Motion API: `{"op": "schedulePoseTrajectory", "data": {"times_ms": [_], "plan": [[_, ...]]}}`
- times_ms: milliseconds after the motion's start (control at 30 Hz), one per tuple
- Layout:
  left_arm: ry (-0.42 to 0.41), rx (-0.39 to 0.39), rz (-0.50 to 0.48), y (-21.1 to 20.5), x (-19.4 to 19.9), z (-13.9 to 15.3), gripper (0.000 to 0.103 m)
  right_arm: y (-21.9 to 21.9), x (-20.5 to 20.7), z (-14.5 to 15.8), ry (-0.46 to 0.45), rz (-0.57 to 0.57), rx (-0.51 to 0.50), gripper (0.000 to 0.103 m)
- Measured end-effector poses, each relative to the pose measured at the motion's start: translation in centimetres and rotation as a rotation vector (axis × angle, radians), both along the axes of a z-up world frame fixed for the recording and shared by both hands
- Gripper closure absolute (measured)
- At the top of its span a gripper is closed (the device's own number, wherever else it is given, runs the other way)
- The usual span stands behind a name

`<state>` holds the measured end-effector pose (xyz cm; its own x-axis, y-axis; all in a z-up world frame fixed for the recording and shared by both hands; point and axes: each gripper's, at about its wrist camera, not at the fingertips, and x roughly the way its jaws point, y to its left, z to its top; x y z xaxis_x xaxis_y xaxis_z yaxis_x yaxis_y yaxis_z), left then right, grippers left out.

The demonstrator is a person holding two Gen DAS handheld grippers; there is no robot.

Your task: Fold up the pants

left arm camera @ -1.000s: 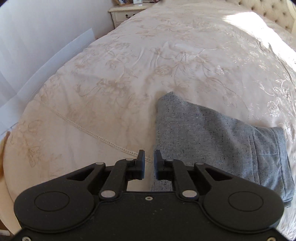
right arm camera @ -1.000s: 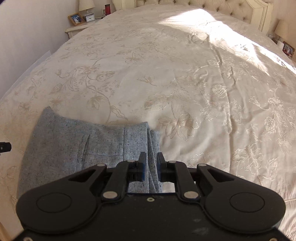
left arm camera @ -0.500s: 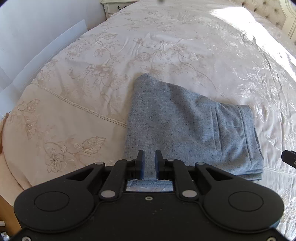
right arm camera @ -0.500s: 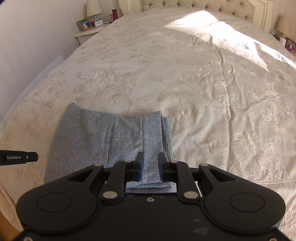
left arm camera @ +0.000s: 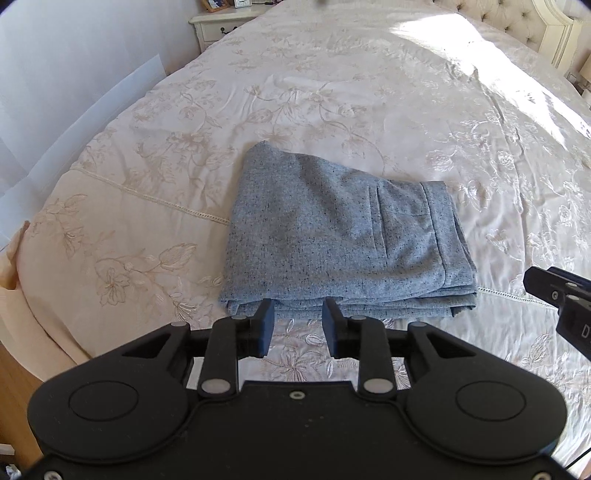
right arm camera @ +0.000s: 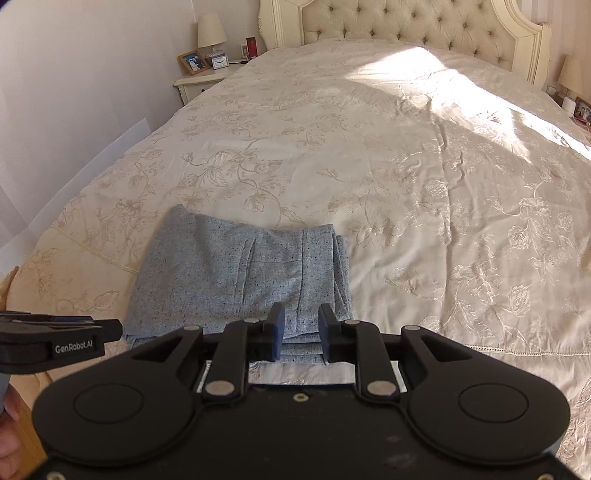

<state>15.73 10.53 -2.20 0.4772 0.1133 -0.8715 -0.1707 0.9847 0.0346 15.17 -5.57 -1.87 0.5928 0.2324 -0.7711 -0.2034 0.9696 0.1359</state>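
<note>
Grey pants lie in a neat stacked rectangle near the foot edge of the bed, toward its left side. Left gripper hangs just short of the stack, jaws parted, empty. Right gripper likewise, open and holding nothing. Folding looks done; next, I'd say, just clear away.

Ahead of the jaws spreads a cream floral bedspread; beyond it a tufted headboard; far left, a nightstand with lamp.
</note>
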Motion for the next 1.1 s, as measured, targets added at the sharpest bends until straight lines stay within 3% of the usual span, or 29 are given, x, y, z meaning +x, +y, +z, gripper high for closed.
{"op": "schedulePoseTrajectory", "data": {"times_ms": [1100], "plan": [[-0.026,0.042,0.089,-1.3,-3.5,1.6,0.064,0.1,-4.0,2.3,-0.058,0.099,-0.012,0.079]]}}
